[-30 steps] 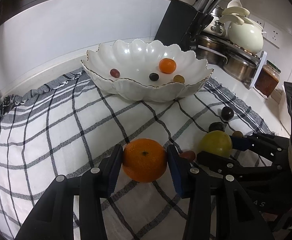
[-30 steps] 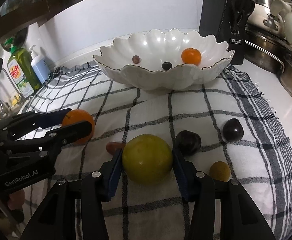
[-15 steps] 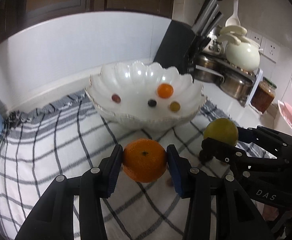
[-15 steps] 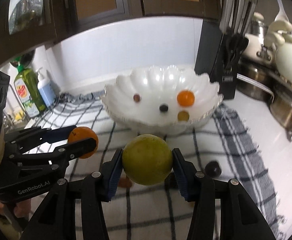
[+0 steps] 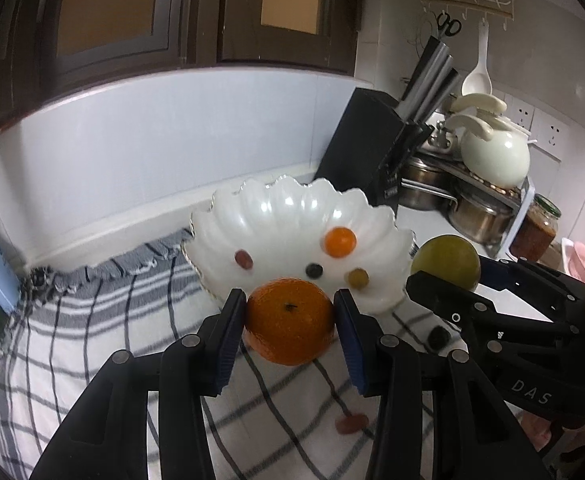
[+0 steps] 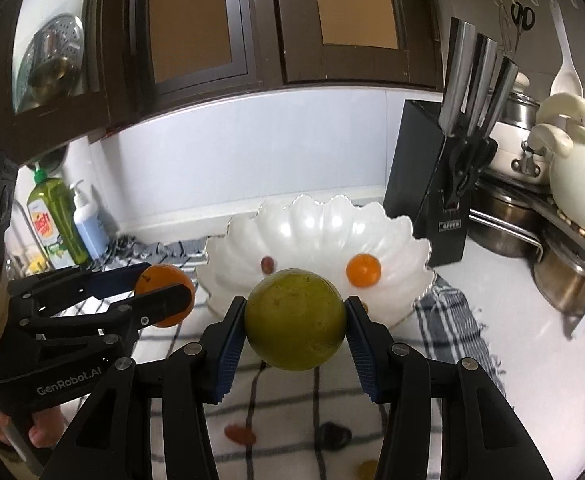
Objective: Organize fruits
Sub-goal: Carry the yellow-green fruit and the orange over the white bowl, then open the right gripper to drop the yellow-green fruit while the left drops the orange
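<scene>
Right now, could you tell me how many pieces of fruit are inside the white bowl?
4 in the white scalloped bowl: a small orange, a reddish grape, a dark grape and a yellowish grape. The held orange may hide more.

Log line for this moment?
left tongs: grip round orange | right tongs: grip yellow-green round fruit | scalloped white bowl: four small fruits

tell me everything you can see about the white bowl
The white bowl is wide and shallow with a scalloped, petal-like rim and a glossy, ceramic-looking surface. It sits upright on the checked cloth, in front of the black knife block. Inside lie a small orange fruit, a reddish one, a dark one and a yellowish one. Neither gripper touches it.
</scene>
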